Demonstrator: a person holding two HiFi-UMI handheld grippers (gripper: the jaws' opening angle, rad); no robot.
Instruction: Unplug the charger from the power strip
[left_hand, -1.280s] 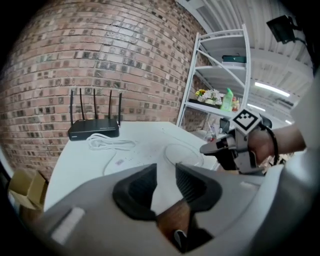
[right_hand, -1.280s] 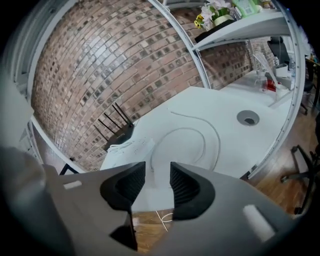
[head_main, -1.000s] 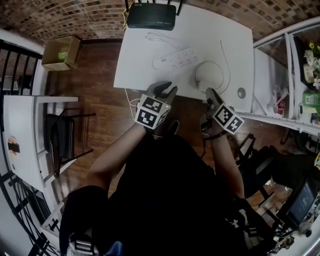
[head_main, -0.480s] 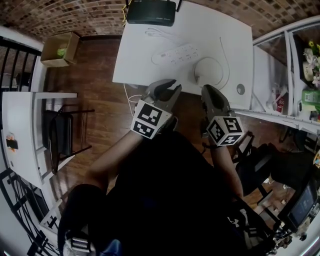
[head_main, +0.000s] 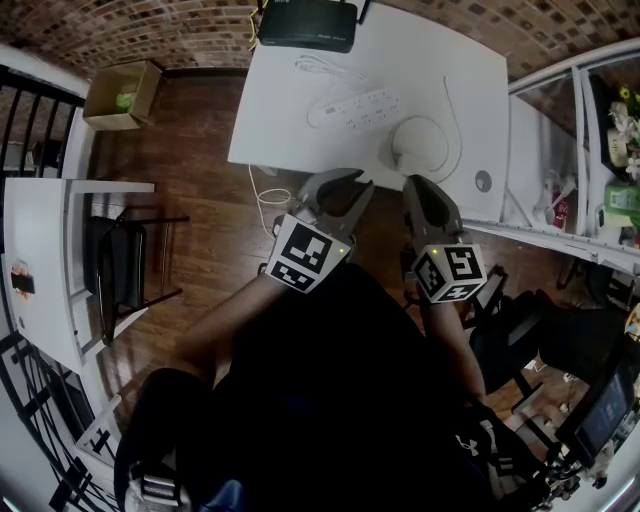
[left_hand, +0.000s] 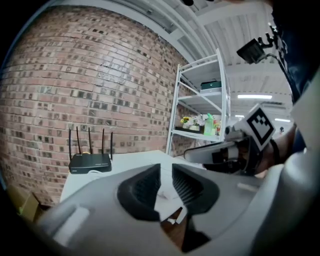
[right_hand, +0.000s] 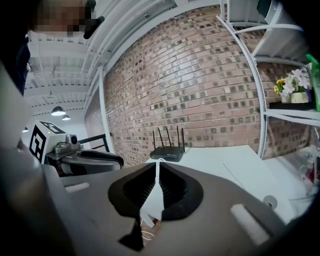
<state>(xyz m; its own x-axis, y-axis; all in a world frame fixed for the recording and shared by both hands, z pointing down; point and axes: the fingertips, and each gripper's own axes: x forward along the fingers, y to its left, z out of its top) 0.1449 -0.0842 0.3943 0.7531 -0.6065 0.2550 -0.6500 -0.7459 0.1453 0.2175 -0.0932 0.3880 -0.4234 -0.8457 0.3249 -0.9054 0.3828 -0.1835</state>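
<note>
Pre-reach step, both tools short of the table. Left gripper is empty, jaws closing; right gripper is pinched together, empty. Next move likely: reopen, advance to small white charger block beside long white plastic power strip.

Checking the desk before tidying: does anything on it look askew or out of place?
Nothing damaged or spilled. The power strip lies slanted on the table, and a white cable dangles off its near edge.
</note>
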